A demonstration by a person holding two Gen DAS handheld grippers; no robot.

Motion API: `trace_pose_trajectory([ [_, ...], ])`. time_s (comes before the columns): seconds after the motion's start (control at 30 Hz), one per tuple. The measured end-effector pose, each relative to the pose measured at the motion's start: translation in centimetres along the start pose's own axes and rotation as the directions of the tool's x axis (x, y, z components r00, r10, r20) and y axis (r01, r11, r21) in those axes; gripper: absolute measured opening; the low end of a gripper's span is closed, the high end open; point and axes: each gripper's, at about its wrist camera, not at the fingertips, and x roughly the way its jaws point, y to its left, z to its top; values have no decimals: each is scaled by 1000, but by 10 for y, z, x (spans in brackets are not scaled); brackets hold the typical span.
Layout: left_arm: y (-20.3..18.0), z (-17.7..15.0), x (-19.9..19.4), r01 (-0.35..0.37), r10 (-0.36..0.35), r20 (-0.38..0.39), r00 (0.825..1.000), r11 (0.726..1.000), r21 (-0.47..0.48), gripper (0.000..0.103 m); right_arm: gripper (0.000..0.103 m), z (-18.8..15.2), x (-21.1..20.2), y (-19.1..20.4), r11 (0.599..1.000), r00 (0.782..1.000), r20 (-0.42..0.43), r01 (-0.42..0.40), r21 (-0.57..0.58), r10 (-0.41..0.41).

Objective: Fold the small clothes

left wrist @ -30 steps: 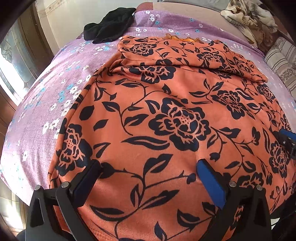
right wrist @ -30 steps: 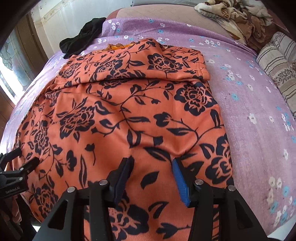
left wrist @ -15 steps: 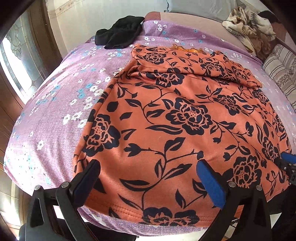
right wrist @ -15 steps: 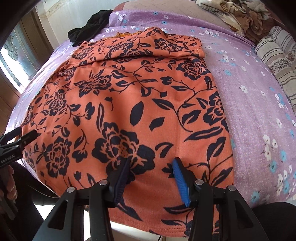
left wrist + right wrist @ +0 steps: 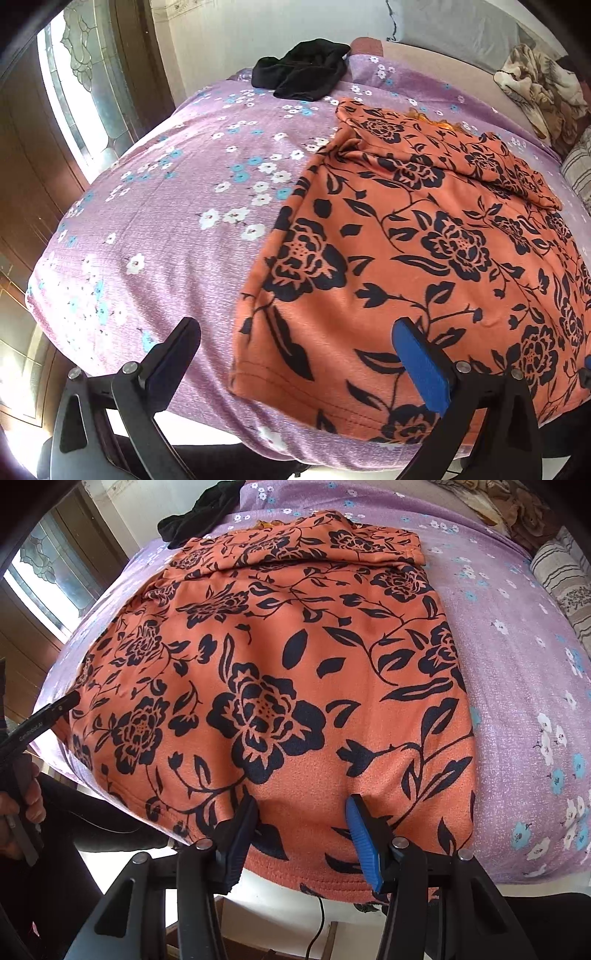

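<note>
**Both grippers spread over the near hem of the orange garment**

From my left wrist: my left gripper (image 5: 295,354) stands with its fingers spread wide and nothing pinched between them. The black finger is over the purple flowered bedsheet (image 5: 155,229), the blue-padded one over the orange garment with black flowers (image 5: 424,251). That garment lies flat on the right half of the bed; its near left corner sits between my fingers, at the bed's near edge. Its far end is folded over into a band. Beyond it, at the far side of the bed near the wall, lies a crumpled black cloth (image 5: 301,75). A rumpled beige blanket (image 5: 535,85) is heaped at the far right. A window with patterned glass (image 5: 77,92) is on the left.

From my right wrist: my right gripper (image 5: 301,827) has its fingers partly spread, gripping nothing, over the garment's near hem (image 5: 314,880), which hangs at the bed's near edge. Whether the tips touch the fabric I cannot tell. The garment fills the middle of the view, bare sheet to its right. At the left edge a hand (image 5: 22,812) holds my other gripper, its dark tip beside the garment's left edge. A striped pillow (image 5: 561,579) lies at the far right.
</note>
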Motion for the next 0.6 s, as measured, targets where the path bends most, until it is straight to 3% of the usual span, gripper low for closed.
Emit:
trace_pose_trajectory([
  [0.2, 40, -5, -9, -36, 39, 39, 998, 996, -82, 103, 54, 6, -8, -17, 992, 994, -47, -98, 80, 102],
  [0.27, 57, -2, -13, -44, 51, 52, 997, 991, -127, 103, 54, 8, -18, -28, 983, 991, -13, -129, 133, 132],
  [0.4, 89, 6, -11, -52, 59, 36, 998, 983, -179, 103, 54, 6, -47, -48, 975, 988, 100, -134, 175, 118],
  [0.5, 108, 11, 1, 12, -23, -49, 999, 977, -214, 102, 58, 1, -59, -63, 968, 983, 142, -142, 206, 114],
  [0.6, 114, 11, 2, 189, -216, -81, 973, 948, -258, 102, 59, -4, -61, -78, 955, 980, 159, -157, 252, 119],
])
